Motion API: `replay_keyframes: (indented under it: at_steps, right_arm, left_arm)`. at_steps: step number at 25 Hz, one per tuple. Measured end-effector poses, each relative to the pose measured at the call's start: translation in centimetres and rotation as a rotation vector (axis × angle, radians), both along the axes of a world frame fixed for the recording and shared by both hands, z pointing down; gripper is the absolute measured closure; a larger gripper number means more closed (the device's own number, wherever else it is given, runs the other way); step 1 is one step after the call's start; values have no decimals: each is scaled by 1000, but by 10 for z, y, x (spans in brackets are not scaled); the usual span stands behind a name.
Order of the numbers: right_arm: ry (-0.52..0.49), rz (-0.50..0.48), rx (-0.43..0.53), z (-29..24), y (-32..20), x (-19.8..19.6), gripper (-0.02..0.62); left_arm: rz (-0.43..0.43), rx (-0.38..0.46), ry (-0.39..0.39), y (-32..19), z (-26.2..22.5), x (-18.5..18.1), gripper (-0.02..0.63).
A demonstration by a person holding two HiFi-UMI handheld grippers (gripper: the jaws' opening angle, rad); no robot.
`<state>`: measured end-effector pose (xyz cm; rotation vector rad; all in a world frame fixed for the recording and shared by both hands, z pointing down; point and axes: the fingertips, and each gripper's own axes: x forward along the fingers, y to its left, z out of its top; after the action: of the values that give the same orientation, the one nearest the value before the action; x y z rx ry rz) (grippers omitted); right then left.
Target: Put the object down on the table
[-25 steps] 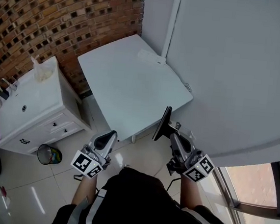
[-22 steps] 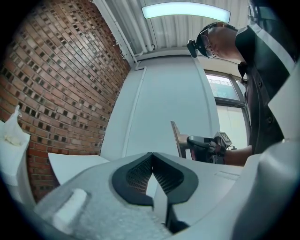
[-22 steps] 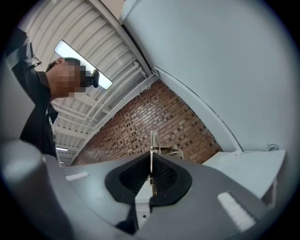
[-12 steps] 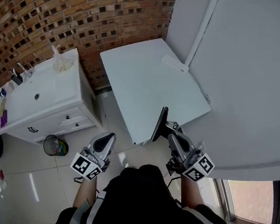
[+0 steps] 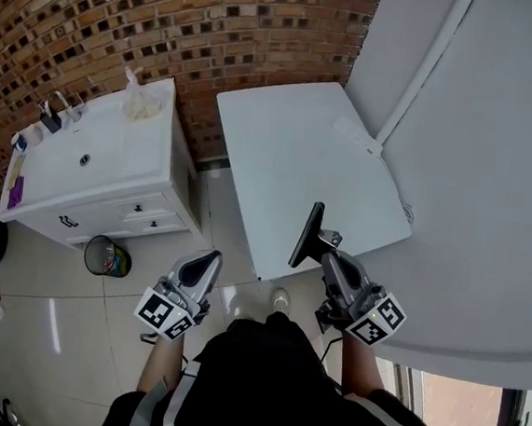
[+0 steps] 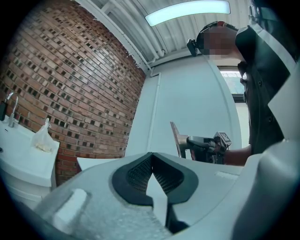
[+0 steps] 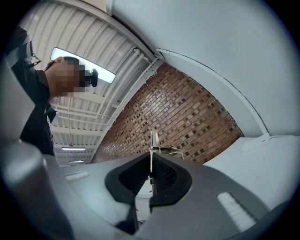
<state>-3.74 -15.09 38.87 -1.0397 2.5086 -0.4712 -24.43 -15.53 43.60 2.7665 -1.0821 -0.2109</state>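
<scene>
In the head view we see the right gripper (image 5: 322, 251) clenched on the lower end of a thin dark plate (image 5: 307, 235), which stands nearly upright. The plate is held off the table (image 5: 289, 163); its upper part shows against the near edge of the tabletop, closer to the near left corner than to the near right one. Beyond it the flat white tabletop stretches to its far edge by the brick wall (image 5: 172, 20), and its right edge runs along a smooth white wall (image 5: 493, 182). A small pale piece (image 5: 351, 131) sits near that right edge. Left of the table a strip of glossy tiled floor (image 5: 211, 216) separates it from a white sink cabinet (image 5: 110, 183), with a waste bin (image 5: 107, 258) on the floor at the cabinet's near side.

The left gripper (image 5: 207, 261) hangs over the floor, well apart from the table's near left corner. In the left gripper view its ribbed black pads (image 6: 136, 173) meet with nothing between them, so the left gripper (image 6: 151, 161) is closed and empty. That view also shows the plate (image 6: 177, 139) from the side as a slim slanted slab above the right gripper (image 6: 192, 142).

Only the right gripper view shows the grip itself: we see the plate (image 7: 151, 152) edge-on, a thin bright line pinched between the right gripper's (image 7: 151, 176) dark pads, with brick behind it.
</scene>
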Motion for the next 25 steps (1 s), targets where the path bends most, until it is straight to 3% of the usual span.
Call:
replay_keyframes:
  at_steps: [10,19,25]
  right_arm:
    - [-27,-67,34,-15,-61,26,586]
    - [-77,-72,56,-16,-90,66,586]
    - [-91,-78,24,-9,-113,104,586]
  left_arm:
    - [-70,23,-17,-45,-13,23,606]
    - [-45,25,-74,-78,-14,70,606]
    - [-35,-25,-72,-91,0,113,606]
